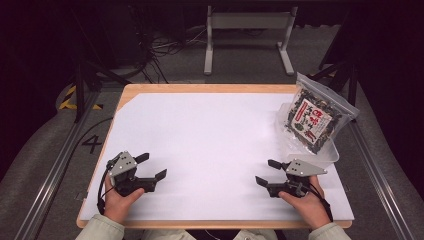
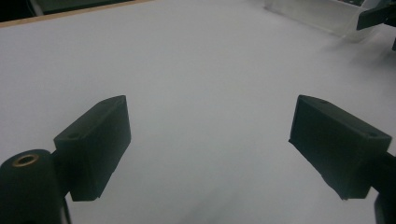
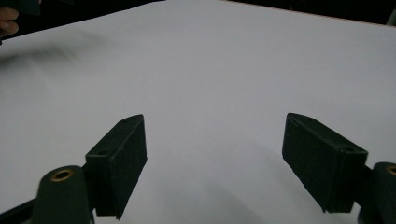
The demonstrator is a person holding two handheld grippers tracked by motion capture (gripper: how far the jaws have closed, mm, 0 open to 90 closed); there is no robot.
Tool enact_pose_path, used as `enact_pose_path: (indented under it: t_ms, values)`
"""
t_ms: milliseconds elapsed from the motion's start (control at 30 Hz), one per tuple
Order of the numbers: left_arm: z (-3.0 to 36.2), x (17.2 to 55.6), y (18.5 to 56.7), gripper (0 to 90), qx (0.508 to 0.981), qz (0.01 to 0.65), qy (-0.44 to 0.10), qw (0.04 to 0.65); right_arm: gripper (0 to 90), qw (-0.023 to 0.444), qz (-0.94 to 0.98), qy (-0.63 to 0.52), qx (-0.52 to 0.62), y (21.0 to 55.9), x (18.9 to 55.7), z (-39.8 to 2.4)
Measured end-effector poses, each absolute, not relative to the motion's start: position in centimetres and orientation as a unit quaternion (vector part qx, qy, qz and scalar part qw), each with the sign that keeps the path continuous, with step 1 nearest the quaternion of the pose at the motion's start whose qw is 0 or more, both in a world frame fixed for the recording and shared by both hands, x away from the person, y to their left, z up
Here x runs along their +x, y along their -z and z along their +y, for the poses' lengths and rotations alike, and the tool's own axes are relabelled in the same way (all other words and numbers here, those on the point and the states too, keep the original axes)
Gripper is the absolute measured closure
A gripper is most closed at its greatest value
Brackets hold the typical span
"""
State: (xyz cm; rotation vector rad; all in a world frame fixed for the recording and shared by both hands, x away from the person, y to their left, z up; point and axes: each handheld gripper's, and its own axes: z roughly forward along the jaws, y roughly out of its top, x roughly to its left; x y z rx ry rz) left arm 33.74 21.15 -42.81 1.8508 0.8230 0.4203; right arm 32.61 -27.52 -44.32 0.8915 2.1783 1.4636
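A clear zip bag (image 1: 316,118) of dark dried food with a red and white label leans in a clear plastic tub (image 1: 325,155) at the table's right edge. My left gripper (image 1: 153,166) rests near the front left of the white sheet (image 1: 210,145), jaws wide open and pointing right, nothing between them (image 2: 210,140). My right gripper (image 1: 267,172) sits near the front right, jaws open and pointing left, just in front of the tub, with bare sheet between them (image 3: 215,149). The tub's corner (image 2: 317,16) lies far off in the left gripper view.
The wooden table rim (image 1: 200,88) borders the white sheet. Beyond the table stand a white metal frame (image 1: 247,35) and cables on the floor. Aluminium rails (image 1: 55,170) run along both sides of the table.
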Motion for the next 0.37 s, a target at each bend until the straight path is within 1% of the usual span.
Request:
enact_pose_path:
  t_ms: [367]
  values:
    - [21.11, 33.74, 42.88, 13.3, 0.769, 0.344, -0.173, 0.51, 21.9, 0.182, 0.77, -0.521, 0.32, 44.32, 32.67, -27.61]
